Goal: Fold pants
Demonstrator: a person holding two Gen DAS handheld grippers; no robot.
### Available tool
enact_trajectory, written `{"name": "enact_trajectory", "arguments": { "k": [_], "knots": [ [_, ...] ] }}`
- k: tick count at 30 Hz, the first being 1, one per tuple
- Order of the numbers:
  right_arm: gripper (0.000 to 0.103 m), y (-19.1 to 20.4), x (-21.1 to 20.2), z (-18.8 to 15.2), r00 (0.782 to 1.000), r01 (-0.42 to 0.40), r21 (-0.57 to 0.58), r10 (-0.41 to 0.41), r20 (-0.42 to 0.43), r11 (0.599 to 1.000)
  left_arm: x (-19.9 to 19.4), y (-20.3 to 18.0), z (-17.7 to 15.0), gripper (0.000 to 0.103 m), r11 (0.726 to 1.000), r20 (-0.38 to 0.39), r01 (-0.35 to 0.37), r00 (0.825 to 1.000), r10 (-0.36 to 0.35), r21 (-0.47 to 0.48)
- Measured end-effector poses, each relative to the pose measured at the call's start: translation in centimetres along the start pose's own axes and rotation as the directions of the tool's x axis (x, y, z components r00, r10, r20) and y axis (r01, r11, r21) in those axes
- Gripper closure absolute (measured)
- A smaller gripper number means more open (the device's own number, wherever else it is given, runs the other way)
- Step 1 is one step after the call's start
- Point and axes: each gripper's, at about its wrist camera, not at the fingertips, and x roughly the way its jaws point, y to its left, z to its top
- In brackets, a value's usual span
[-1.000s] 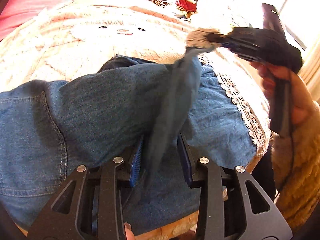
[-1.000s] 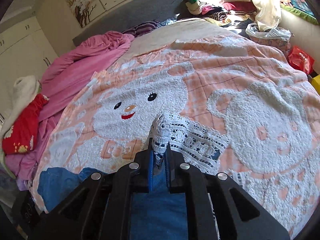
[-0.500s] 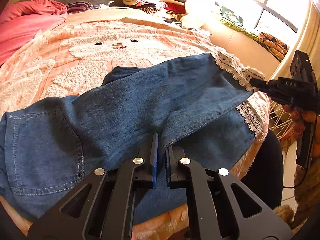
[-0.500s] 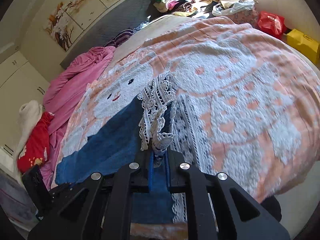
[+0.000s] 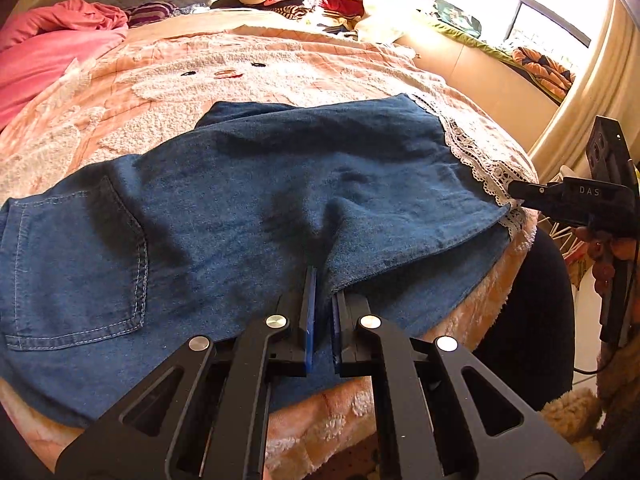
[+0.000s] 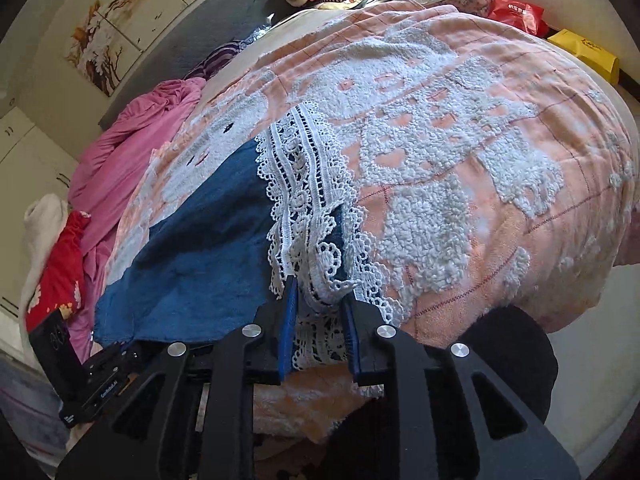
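Left wrist view: the denim pants are seen lying across the bed's blanket, one leg laid over the other. A fabric fold is clamped by the shut left gripper. Low in the right wrist view, the right gripper is opening around the lace hem. Crosswise folds are judged outstanding

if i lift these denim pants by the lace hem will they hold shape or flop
Likely flop: the denim pants drape and wrinkle over the blanket, so they look soft. The lace hem bunches between the right gripper's opening jaws, so it may slip or snag. The left gripper pinches a fold easily.
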Motion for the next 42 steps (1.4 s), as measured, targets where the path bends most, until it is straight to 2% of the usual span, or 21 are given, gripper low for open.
{"name": "enact_trajectory", "arguments": {
  "k": [1, 3, 4, 12, 19, 22, 25, 29, 31, 32, 34, 36, 38, 39, 42],
  "knots": [
    [0.083, -0.2, 0.0, 0.0, 1.000, -0.013, 0.006, 0.013, 0.001, 1.000, -0.1, -0.1, 0.0, 0.102, 1.000, 0.001, -0.002, 1.000, 0.002, 0.005],
    [0.091, -0.3, 0.0, 0.1, 1.000, -0.020, -0.005, 0.020, 0.002, 1.000, -0.4, -0.1, 0.0, 0.102, 1.000, 0.002, -0.006, 1.000, 0.006, 0.013],
    [0.092, -0.3, -0.1, 0.1, 1.000, -0.020, -0.016, 0.020, 0.000, 1.000, -0.5, -0.1, 0.0, 0.102, 1.000, 0.005, -0.007, 1.000, 0.007, 0.014],
    [0.092, -0.5, -1.0, -0.9, 0.999, -0.030, -0.029, 0.029, -0.027, 0.999, -2.2, -1.0, -0.8, 0.102, 0.998, 0.004, -0.007, 1.000, 0.007, 0.059],
    [0.092, -0.9, -0.2, -1.7, 0.999, -0.004, -0.038, 0.002, -0.052, 0.999, -0.6, -1.1, -1.8, 0.102, 0.997, -0.053, -0.029, 0.998, 0.033, 0.067],
    [0.087, -0.6, -0.6, -1.8, 0.999, 0.009, -0.062, -0.012, -0.049, 0.998, -0.2, -1.0, -2.2, 0.102, 0.998, -0.065, -0.029, 0.997, 0.033, 0.062],
    [0.074, 0.0, -1.7, -1.8, 0.999, 0.047, -0.093, -0.049, -0.019, 0.995, -0.3, -0.7, -2.4, 0.101, 0.998, -0.062, -0.019, 0.998, 0.022, 0.052],
    [0.056, 2.1, -3.9, -1.6, 0.988, 0.139, -0.173, -0.125, 0.090, 0.975, -0.5, -0.7, -2.7, 0.101, 0.999, -0.061, -0.010, 0.998, 0.013, 0.043],
    [0.054, 4.1, -3.9, -1.8, 0.985, 0.149, -0.244, -0.123, 0.118, 0.958, -0.8, -0.6, -2.9, 0.098, 1.000, -0.061, 0.001, 0.998, 0.001, 0.028],
    [0.053, 5.3, -3.6, -2.1, 0.988, 0.132, -0.291, -0.102, 0.115, 0.948, -1.1, -0.5, -2.9, 0.096, 1.000, -0.060, 0.014, 0.998, -0.013, 0.016],
    [0.052, 7.6, -2.1, -2.6, 0.994, 0.104, -0.369, -0.079, 0.082, 0.924, -2.0, -0.1, -3.2, 0.084, 0.999, -0.051, 0.049, 0.997, -0.051, -0.023],
    [0.052, 9.3, 0.0, -3.1, 0.998, 0.061, -0.426, -0.057, 0.022, 0.903, -3.3, 0.6, -3.4, 0.082, 0.997, -0.028, 0.057, 0.998, -0.059, -0.060],
    [0.052, 10.7, 1.9, -3.4, 0.998, 0.031, -0.460, -0.051, -0.030, 0.887, -4.9, 1.7, -3.6, 0.078, 0.994, 0.005, 0.031, 1.000, -0.030, -0.108],
    [0.052, 11.2, 2.6, -3.6, 0.998, 0.019, -0.474, -0.048, -0.048, 0.880, -5.8, 2.5, -3.7, 0.073, 0.990, 0.023, 0.008, 1.000, -0.005, -0.139],
    [0.048, 12.3, 4.6, -4.1, 0.994, -0.014, -0.497, -0.040, -0.098, 0.868, -8.6, 5.6, -4.0, 0.070, 0.967, 0.072, -0.069, 0.993, 0.089, -0.245]
  ]
}}
